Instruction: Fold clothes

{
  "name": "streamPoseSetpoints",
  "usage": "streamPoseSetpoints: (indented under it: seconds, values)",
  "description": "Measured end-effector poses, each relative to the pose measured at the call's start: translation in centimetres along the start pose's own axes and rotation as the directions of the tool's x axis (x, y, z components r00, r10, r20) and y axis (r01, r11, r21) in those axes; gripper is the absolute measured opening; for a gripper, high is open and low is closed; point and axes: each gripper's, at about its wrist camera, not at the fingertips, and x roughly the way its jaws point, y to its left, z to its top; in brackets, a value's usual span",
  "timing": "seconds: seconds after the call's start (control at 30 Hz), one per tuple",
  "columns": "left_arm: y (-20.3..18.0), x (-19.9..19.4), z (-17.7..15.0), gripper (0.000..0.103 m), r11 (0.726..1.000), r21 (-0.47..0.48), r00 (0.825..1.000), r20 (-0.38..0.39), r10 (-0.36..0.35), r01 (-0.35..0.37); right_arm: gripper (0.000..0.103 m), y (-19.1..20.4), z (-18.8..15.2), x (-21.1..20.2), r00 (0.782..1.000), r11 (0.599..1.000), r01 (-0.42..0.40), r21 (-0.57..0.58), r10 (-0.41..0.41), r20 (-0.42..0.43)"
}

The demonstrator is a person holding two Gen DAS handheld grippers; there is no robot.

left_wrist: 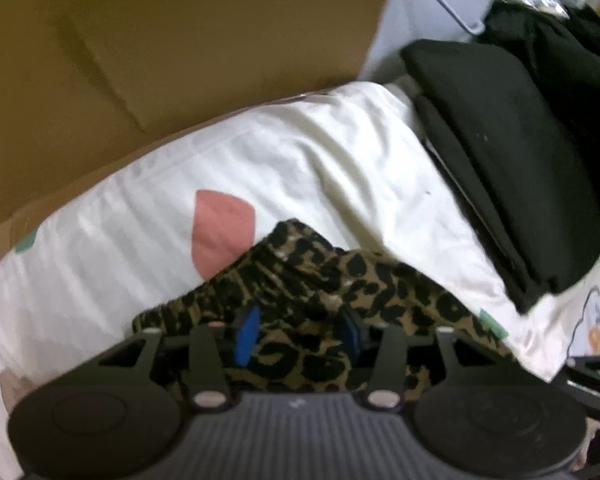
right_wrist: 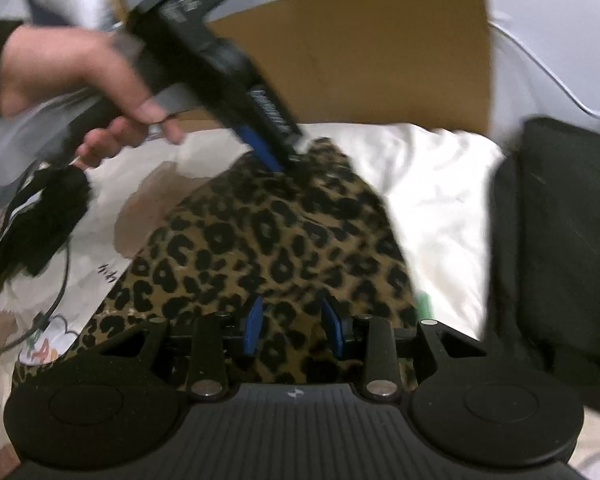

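Left hand point(right_wrist: 72, 76) gripped the left tool point(left_wrist: 300, 334), which pointed steeply down at the far edge of the leopard garment point(right_wrist: 260, 240); its jaws stood partly apart, cloth between them, pads not seen pressing. Garment lay on the white bed point(left_wrist: 260, 152). Right tool point(right_wrist: 294, 326) sat low over the near part, jaws partly apart, cloth beneath. Cardboard box point(right_wrist: 380, 60) stood behind; contents unclear. Folded black clothes point(left_wrist: 500, 152) lay right, bare sheet between.

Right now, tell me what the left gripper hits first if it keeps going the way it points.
Most likely the leopard-print garment: the left gripper points steeply down with that fabric right between its tips. Depth is unclear.
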Motion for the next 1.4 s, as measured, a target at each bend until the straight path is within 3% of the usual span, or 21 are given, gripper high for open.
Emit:
streamPoseSetpoints:
  seconds: [0.27, 0.37, 0.47, 0.67, 0.87, 1.07, 1.13, 1.27, 1.4]
  values:
    - [-0.8, 1.9, 0.2, 0.048, 0.997, 0.075, 0.999, 0.043, 0.021, -0.024, 0.035, -1.6, -1.2, 2.4, 0.988, 0.991, 0.13, -0.032, -0.132, -0.082]
    - [-1.4, 2.4, 0.5, 0.048, 0.994, 0.098, 0.997, 0.061, 0.036, -0.042, 0.021, -2.7, -2.0, 1.9, 0.984, 0.988, 0.152, -0.01, -0.152, -0.096]
    - [-2.0, 3.0, 0.9, 0.048, 0.991, 0.12, 0.995, 0.081, 0.05, -0.06, 0.016, -3.5, -2.4, 1.5, 0.983, 0.987, 0.157, 0.029, -0.153, -0.106]
    - [-3.0, 3.6, 1.5, 0.05, 0.984, 0.157, 0.991, 0.115, 0.067, -0.085, 0.016, -4.0, -3.5, 0.9, 0.968, 0.973, 0.225, 0.048, -0.218, -0.122]
    - [-1.6, 0.5, 0.8, 0.05, 0.987, 0.158, 0.988, 0.154, 0.011, -0.035, 0.019, -4.9, -4.2, -0.4, 0.972, 0.969, 0.211, 0.127, -0.195, -0.128]
    - [0.4, -3.8, -1.2, 0.047, 0.987, 0.156, 0.984, 0.177, 0.005, -0.033, 0.021, -5.5, -4.8, -2.3, 0.977, 0.962, 0.205, 0.183, -0.188, -0.102]
    - [1.1, -4.7, -2.1, 0.043, 0.988, 0.151, 0.985, 0.17, 0.002, -0.028, 0.021, -5.5, -4.7, -2.6, 0.978, 0.961, 0.202, 0.187, -0.188, -0.089]
    - [2.1, -4.6, -4.1, 0.017, 0.992, 0.124, 0.99, 0.14, -0.034, 0.017, 0.021, -5.1, -4.2, -3.1, 0.979, 0.962, 0.201, 0.184, -0.193, -0.06]
    - [2.0, -2.9, -5.4, 0.014, 0.993, 0.106, 0.991, 0.116, -0.063, 0.05, 0.022, -4.2, -3.9, -3.4, 0.984, 0.971, 0.176, 0.165, -0.17, -0.052]
